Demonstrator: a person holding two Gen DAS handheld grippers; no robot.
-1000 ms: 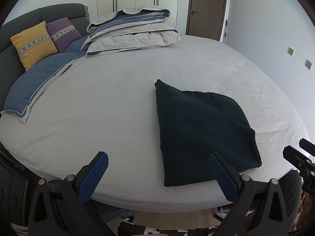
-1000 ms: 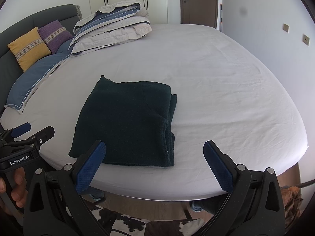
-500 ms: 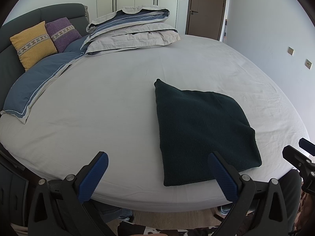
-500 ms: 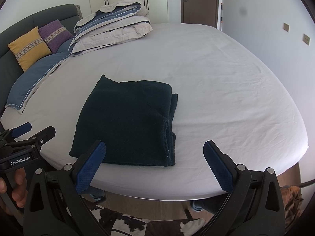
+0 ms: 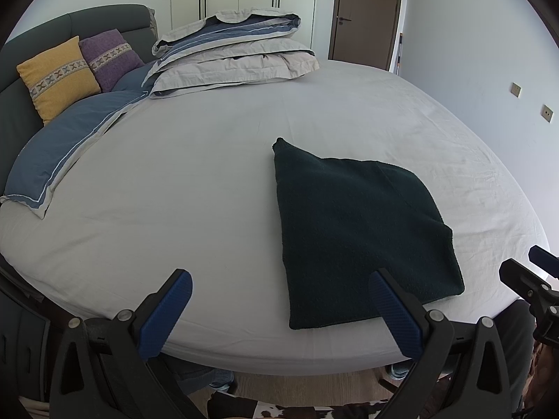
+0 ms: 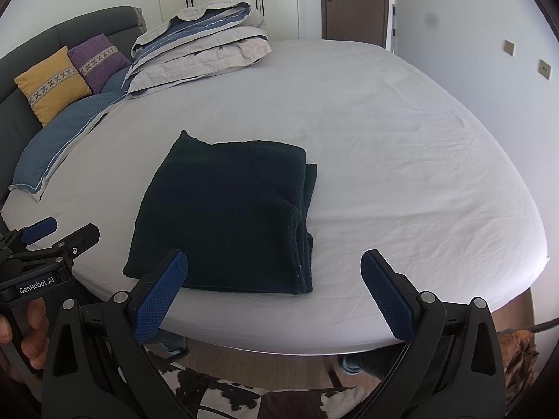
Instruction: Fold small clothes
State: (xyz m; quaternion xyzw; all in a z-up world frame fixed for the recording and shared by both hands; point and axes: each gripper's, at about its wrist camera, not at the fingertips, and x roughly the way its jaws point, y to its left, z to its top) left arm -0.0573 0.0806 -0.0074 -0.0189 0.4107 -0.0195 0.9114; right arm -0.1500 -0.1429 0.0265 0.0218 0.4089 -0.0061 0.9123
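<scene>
A dark green knitted garment (image 5: 356,230) (image 6: 227,216) lies folded into a flat rectangle on the white sheet near the bed's front edge, its stacked layers showing along the right side. My left gripper (image 5: 279,309) hangs open at the bed's edge, just left of the garment's near corner, holding nothing. My right gripper (image 6: 274,291) is open too, hovering off the front edge by the garment's near right corner. Each gripper shows at the edge of the other's view, the left one in a person's hand (image 6: 24,331).
The round bed (image 5: 174,192) has a folded grey and blue duvet (image 5: 230,56) at the back, a blue pillow (image 5: 63,150) and yellow and purple cushions (image 5: 56,73) at the left by a dark headboard. A cowhide rug (image 6: 244,398) lies on the floor below.
</scene>
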